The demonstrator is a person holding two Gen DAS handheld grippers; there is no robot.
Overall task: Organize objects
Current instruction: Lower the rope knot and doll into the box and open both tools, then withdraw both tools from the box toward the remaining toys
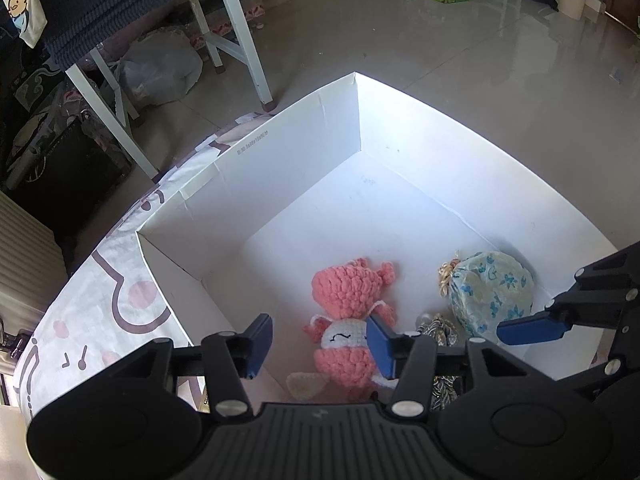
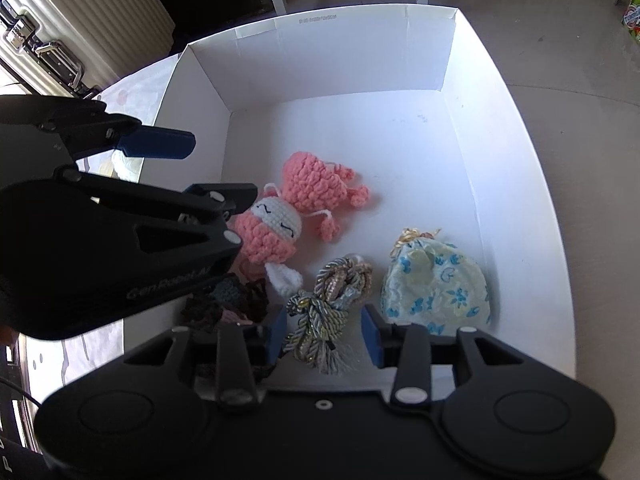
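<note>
Currently holds nothing in either tool. Shows left hand-held gripper (image 1: 320, 344) spread, pointing steeply down into white box (image 1: 304, 148), straddling head of pink crochet doll (image 1: 344, 292) without squeezing. Looks to touch or nearly touch doll's face with one pad (image 1: 380, 346); cannot tell which. Shows right hand-held gripper (image 2: 324, 336) parted only a little, flanking braided cord bundle (image 2: 332, 300) with pads clear of it, so no pinch.

Finds all task things already inside box: doll mid-floor toward near edge, cord just beside it along near edge, blue-flowered pouch (image 2: 436, 284) toward near right corner, dark knitted piece (image 2: 236, 300) in near left corner, partly hidden.

Risks, judged from this:
- Could snag doll's loose yarn on a pad when pulling away and drag it out of box.
- Could catch cord's tassel fringe between the narrow right jaws and lift it, given little clearance.
- Could knock the two tools together, crowded close over same near edge.
- Could nudge thin cardboard wall and shift box on printed cloth (image 1: 120, 300); soft footing, and far side sits close to cloth's edge above floor.
- Could bury dark piece under the others, making a count hard.

Safest guess: widen both, lift straight up, one at a time.
</note>
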